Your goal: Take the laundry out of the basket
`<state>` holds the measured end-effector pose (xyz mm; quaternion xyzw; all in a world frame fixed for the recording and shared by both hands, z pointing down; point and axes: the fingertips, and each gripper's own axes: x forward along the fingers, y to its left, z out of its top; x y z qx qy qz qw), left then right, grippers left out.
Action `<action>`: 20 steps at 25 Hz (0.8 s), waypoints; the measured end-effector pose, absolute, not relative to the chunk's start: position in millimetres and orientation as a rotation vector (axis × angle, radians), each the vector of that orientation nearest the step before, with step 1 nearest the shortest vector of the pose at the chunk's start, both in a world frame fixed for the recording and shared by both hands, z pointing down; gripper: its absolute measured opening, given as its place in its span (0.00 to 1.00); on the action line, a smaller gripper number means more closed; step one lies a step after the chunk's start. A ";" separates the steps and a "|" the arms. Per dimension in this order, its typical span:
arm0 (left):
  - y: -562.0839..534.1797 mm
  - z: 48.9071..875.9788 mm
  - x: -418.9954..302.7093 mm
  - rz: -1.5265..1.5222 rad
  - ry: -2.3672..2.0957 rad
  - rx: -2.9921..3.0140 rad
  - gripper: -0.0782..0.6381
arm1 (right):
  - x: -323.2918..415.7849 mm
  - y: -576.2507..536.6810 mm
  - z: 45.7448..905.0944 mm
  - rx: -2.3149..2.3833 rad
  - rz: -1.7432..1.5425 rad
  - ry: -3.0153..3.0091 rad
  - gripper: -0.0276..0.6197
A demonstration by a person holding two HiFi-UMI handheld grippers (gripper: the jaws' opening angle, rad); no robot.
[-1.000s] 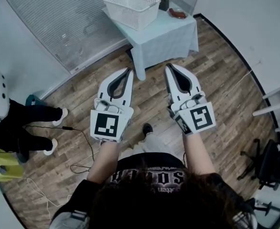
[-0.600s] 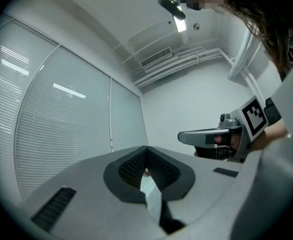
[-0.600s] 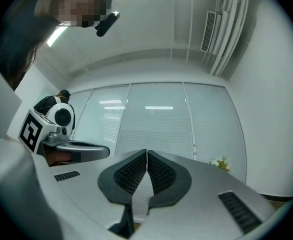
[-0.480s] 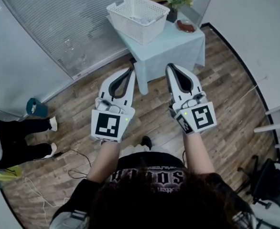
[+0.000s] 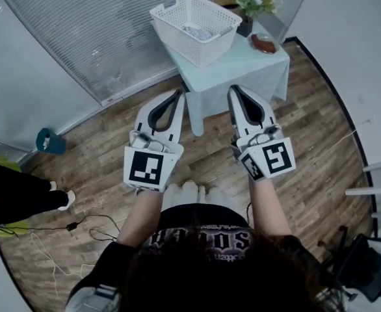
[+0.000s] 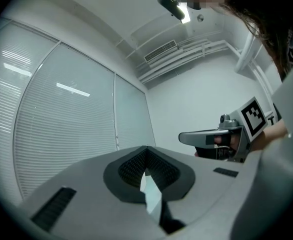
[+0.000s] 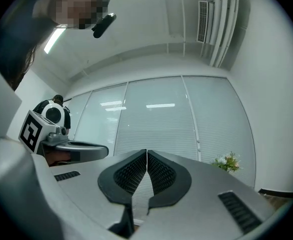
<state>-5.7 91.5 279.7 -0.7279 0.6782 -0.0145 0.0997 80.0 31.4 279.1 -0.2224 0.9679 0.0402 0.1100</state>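
Observation:
A white slatted laundry basket (image 5: 197, 28) stands on a small table with a pale blue cloth (image 5: 242, 67), ahead of me in the head view. Pale laundry (image 5: 198, 33) lies inside it. My left gripper (image 5: 178, 94) and right gripper (image 5: 233, 90) are held side by side in front of my body, well short of the table, both pointing toward it. Both are shut with nothing between the tips. In the left gripper view the tips (image 6: 146, 149) meet; in the right gripper view the tips (image 7: 146, 152) meet too. Each gripper view looks up at blinds and ceiling.
A flower pot (image 5: 248, 19) and a small dark dish (image 5: 264, 43) sit on the table behind the basket. A blinds-covered glass wall (image 5: 93, 38) runs to the left. A person's leg and shoe (image 5: 21, 197) and cables (image 5: 90, 223) are on the wooden floor at left.
The table and basket have come closer and shifted right in the head view. The standing person at left has slid further out of frame. Both grippers stay shut and level.

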 end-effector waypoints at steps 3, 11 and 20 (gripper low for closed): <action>80.1 281.7 -16.4 -0.046 2.020 -2.144 0.11 | 71.8 19.2 281.2 -0.648 0.114 2.849 0.09; 37.9 288.9 -56.5 -0.047 2.014 -2.157 0.11 | 33.3 -21.0 287.5 -0.653 0.106 2.861 0.09; -32.7 289.8 -121.7 -0.022 1.983 -2.194 0.11 | -29.8 -91.1 288.3 -0.695 0.117 2.870 0.09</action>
